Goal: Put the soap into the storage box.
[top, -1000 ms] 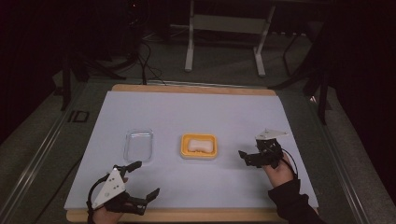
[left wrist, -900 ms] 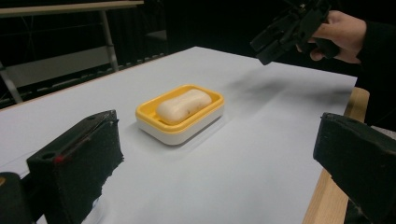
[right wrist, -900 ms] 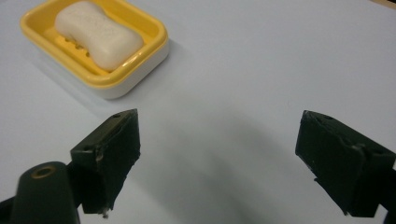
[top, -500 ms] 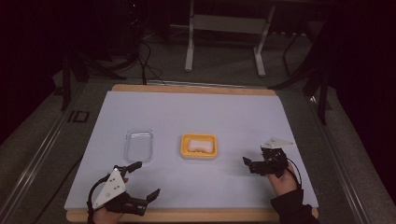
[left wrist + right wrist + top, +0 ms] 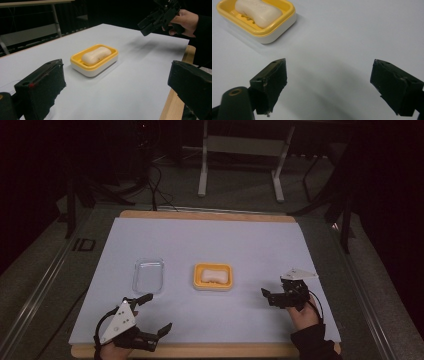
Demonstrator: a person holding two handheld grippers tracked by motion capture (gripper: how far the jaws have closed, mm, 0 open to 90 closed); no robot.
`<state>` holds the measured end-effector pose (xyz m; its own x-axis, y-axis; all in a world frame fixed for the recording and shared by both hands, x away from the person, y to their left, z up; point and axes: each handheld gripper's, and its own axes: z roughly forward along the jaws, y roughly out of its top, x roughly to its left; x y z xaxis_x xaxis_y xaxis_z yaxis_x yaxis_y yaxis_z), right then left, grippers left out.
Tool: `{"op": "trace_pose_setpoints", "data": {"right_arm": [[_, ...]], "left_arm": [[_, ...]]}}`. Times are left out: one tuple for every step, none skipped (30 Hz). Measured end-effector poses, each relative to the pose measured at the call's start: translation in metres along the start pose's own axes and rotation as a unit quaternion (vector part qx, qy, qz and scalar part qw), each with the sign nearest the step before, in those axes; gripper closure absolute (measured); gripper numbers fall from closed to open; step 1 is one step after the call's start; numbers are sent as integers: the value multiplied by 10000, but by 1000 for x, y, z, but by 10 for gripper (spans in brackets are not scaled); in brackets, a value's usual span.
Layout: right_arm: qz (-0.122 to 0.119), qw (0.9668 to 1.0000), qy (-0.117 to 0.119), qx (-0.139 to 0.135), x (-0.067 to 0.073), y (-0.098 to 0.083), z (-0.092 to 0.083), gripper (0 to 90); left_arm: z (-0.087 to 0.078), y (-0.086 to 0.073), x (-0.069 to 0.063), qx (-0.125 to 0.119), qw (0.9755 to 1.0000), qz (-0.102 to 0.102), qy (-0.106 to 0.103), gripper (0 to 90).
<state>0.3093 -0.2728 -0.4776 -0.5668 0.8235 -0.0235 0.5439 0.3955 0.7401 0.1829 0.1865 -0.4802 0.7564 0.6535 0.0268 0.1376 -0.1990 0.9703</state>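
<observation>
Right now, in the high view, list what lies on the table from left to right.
left gripper → clear plastic lid → yellow soap dish holding the soap bar → right gripper.

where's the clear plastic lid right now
In the high view the clear plastic lid lies flat on the white table cover, left of the yellow soap dish and just beyond the left gripper.

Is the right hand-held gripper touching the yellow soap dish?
Apart. In the high view, bare white table cover lies between the right hand-held gripper and the yellow soap dish; its jaws stand open.
</observation>
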Motion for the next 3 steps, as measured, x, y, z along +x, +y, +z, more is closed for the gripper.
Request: {"op": "trace_pose_setpoints", "data": {"right_arm": [[0,10000,8,-1,0,0,0,138],[-4,10000,-2,-5,0,0,0,138],[-3,10000,-4,-23,0,0,-1,138]], "left_arm": [[0,0,0,-1,10000,4,3,12],[0,0,0,-3,10000,8,8,12],[0,0,0,-5,10000,7,8,12]]}}
